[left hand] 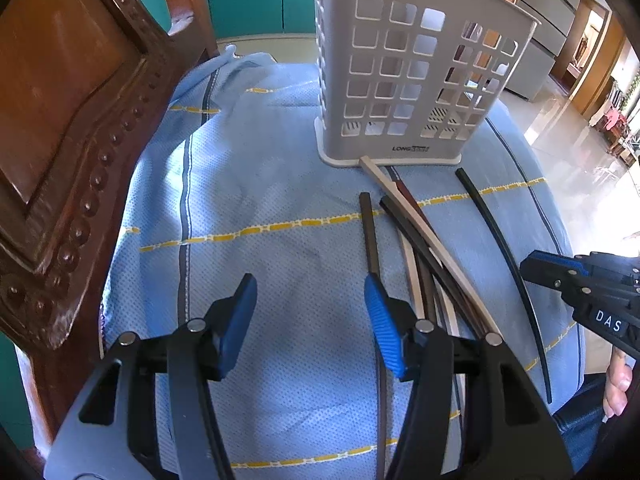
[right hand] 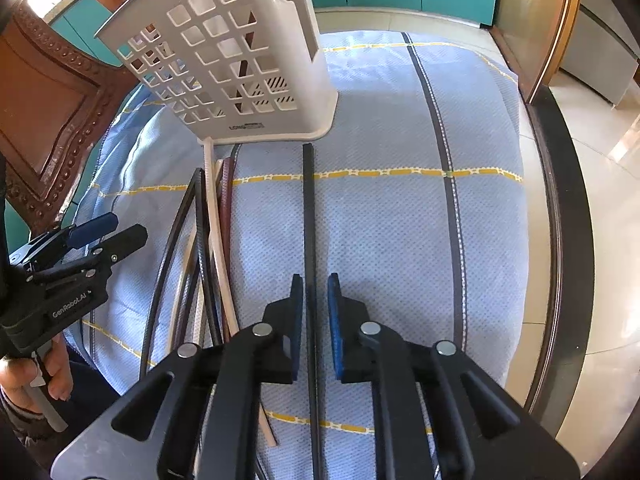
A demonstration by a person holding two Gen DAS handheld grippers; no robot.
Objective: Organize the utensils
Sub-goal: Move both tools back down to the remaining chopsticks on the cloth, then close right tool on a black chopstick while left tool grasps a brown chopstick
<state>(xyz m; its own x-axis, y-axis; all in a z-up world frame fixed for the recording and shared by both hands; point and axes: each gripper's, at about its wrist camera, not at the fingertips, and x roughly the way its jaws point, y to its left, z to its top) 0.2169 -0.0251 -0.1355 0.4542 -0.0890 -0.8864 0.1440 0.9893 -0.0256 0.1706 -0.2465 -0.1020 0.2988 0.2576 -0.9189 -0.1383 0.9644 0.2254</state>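
A white perforated utensil holder (left hand: pixel 400 80) (right hand: pixel 240 60) stands upright on a blue cloth. Several chopsticks (left hand: pixel 432 248) (right hand: pixel 212 220), dark and pale, lie crossed in a pile in front of it. In the left wrist view my left gripper (left hand: pixel 310 284) hangs open over bare cloth just left of the pile, with a dark brown chopstick (left hand: pixel 370 232) running under its right finger. A single black chopstick (right hand: pixel 308 200) (left hand: pixel 504 260) lies apart on the cloth. My right gripper (right hand: pixel 315 282) straddles it with the jaws a narrow gap apart, and the pads do not press on it.
The blue cloth (left hand: pixel 260 160) (right hand: pixel 400 200) covers a round table with a dark rim (right hand: pixel 556 200). A carved wooden chair back (left hand: pixel 60 120) (right hand: pixel 48 100) stands close on the left. Each view shows the other gripper (left hand: pixel 536 270) (right hand: pixel 120 230) and a hand (left hand: pixel 618 384).
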